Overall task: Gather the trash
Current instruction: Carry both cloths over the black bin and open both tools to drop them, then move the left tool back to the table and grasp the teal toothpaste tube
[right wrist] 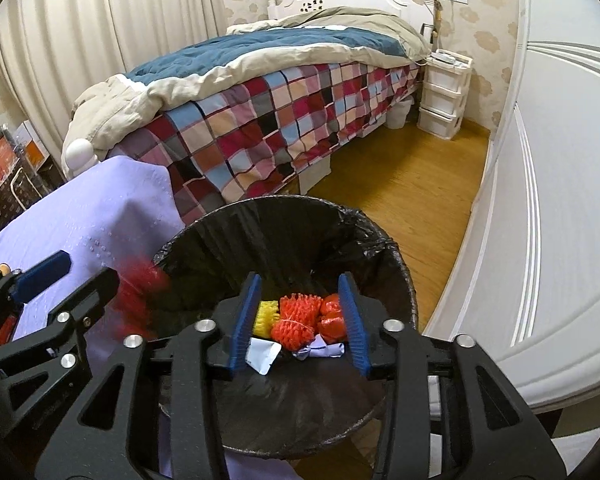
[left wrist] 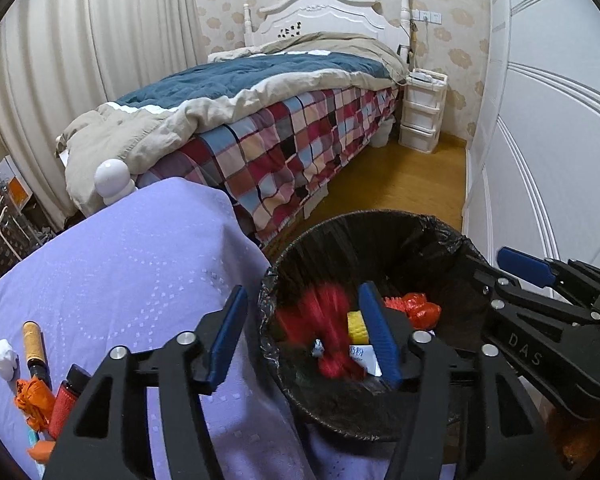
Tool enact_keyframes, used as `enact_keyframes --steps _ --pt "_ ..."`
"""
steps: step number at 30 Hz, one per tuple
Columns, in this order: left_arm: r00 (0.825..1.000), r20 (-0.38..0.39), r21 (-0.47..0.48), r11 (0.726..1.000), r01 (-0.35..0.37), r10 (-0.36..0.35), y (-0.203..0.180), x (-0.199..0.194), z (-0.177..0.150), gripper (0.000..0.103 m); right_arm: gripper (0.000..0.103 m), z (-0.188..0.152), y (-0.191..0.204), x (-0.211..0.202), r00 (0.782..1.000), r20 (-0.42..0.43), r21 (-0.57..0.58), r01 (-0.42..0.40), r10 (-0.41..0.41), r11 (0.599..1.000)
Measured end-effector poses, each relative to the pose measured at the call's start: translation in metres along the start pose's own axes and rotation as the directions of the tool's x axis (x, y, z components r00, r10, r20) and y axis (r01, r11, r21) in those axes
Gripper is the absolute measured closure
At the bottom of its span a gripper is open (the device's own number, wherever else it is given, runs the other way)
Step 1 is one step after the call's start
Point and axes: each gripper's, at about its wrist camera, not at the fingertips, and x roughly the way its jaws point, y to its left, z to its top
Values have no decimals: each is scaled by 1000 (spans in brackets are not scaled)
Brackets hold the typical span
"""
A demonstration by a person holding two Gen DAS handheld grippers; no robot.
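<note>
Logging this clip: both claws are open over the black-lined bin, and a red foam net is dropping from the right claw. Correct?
Not quite: the left wrist view shows the blurred red foam net falling between the left claw's fingers into the bin. The right claw is open, holding nothing.

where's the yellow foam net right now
The yellow foam net lies inside the black-lined trash bin, left of the orange foam net, seen between the right gripper's fingers.
</note>
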Motion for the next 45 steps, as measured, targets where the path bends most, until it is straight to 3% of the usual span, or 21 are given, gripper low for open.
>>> enact_keyframes --steps 4,6,11,27,37,45 --pt "1000 5 -19 1000 -11 12 6 -6 0 32 49 -2 -2 -4 1000 3 12 10 -10 1000" --pt "1000 3 -33 999 -17 18 11 -9 0 31 42 -3 -3 -7 1000 9 17 16 -16 1000" --pt "999 3 -63 997 -50 50 28 -25 -6 30 38 -6 7 -20 1000 20 12 5 -5 1000" --pt "984 -57 -164 971 -174 167 103 -85 -72 30 36 -46 94 -54 991 -13 -92 -132 131 987" --pt "967 -88 -249 935 -253 238 152 -120 -115 30 36 -68 151 -65 980 -48 -191 -198 192 961" --pt "958 -151 -340 897 -283 245 191 -114 -134 30 36 -77 187 -65 976 -71 -260 -218 206 941"
